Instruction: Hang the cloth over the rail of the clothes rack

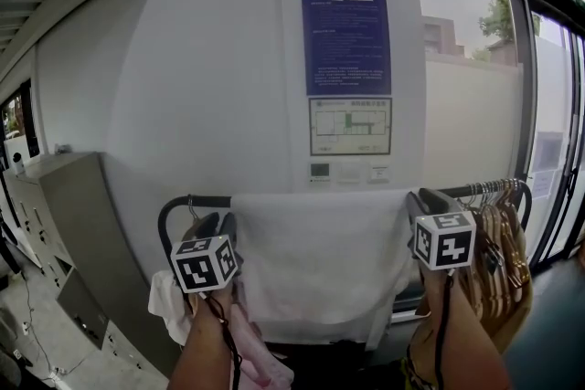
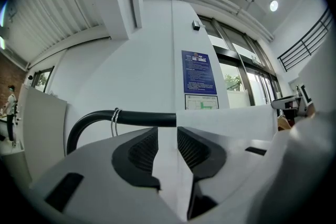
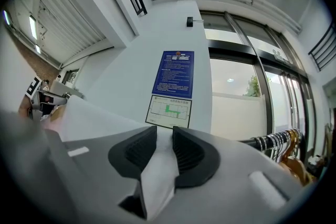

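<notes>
A white cloth (image 1: 320,260) hangs draped over the black rail (image 1: 196,201) of the clothes rack, in front of a white wall. My left gripper (image 1: 216,222) is at the cloth's left top edge and my right gripper (image 1: 423,202) at its right top edge. In the left gripper view the jaws (image 2: 167,139) stand apart with a fold of cloth (image 2: 231,118) lying loose between them, and the rail (image 2: 142,119) runs just beyond. In the right gripper view the jaws (image 3: 164,139) likewise stand apart around a fold of cloth (image 3: 94,118).
Wooden hangers (image 1: 498,233) crowd the rail's right end by the tall windows. A pink garment (image 1: 251,342) hangs below the left end. A grey cabinet (image 1: 64,215) stands at the left. A blue notice (image 1: 345,32) is fixed on the wall above.
</notes>
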`<state>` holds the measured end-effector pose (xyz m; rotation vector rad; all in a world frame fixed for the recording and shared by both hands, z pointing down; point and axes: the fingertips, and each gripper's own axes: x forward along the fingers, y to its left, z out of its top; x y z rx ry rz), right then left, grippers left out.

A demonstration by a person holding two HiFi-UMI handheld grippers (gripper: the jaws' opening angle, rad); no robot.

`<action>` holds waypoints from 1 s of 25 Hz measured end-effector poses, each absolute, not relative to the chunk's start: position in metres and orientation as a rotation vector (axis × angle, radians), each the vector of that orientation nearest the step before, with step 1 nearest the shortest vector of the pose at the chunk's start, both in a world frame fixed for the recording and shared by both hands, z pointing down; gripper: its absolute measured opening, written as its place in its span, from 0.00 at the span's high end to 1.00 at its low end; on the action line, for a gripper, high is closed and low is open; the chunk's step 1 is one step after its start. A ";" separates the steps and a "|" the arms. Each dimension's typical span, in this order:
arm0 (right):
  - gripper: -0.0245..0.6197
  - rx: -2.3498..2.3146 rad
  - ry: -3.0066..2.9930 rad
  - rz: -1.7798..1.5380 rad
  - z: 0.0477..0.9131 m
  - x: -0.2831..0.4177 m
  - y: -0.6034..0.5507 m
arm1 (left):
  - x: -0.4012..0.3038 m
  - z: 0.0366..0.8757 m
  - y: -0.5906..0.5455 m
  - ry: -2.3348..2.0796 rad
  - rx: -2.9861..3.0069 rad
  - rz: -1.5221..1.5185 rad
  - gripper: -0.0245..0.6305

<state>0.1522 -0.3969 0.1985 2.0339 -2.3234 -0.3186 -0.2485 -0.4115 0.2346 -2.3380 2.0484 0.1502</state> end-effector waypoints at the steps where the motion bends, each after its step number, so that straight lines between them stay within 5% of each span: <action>1: 0.82 2.036 -2.324 -0.321 0.198 0.153 -0.397 | -0.246 0.233 -0.409 2.036 -2.345 0.153 0.80; 12: 0.81 1.935 -2.420 -0.374 0.195 0.121 -0.364 | -0.145 0.210 -0.365 1.723 -2.461 0.123 0.80; 25: 0.84 1.576 -2.592 -0.274 0.344 0.051 -0.276 | -0.027 0.344 -0.280 1.364 -2.695 -0.018 0.80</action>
